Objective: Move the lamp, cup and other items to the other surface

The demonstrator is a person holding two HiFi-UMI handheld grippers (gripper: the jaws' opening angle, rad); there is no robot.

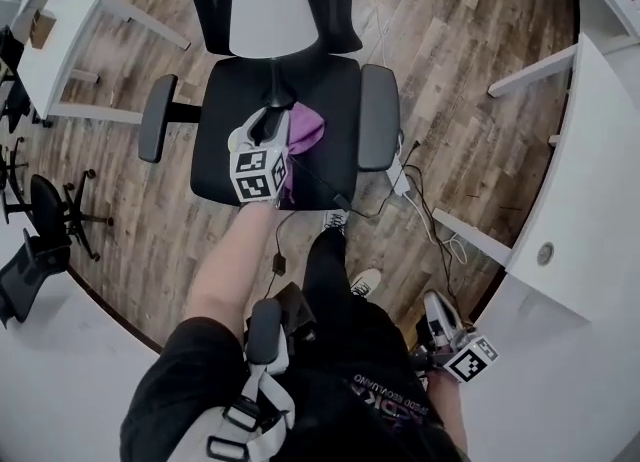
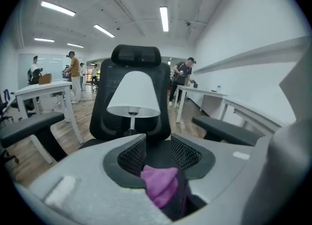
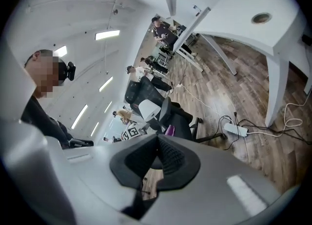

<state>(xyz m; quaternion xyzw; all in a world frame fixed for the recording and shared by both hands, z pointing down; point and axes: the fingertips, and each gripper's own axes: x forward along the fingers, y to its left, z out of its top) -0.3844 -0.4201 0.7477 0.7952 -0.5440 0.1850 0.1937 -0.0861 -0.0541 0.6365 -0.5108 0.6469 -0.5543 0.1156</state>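
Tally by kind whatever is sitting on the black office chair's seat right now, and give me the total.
White-shaded table lamp: 1
Purple cloth-like bundle: 1
Total: 2

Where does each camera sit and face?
Head view: on the person's head, looking down at the lamp on the chair; arm, torso, left gripper, right gripper show.
Left gripper view: rides that gripper, faces the lamp; its jaws show.
Right gripper view: on that gripper, faces chair and floor; jaws, person's head show.
All share lamp and chair.
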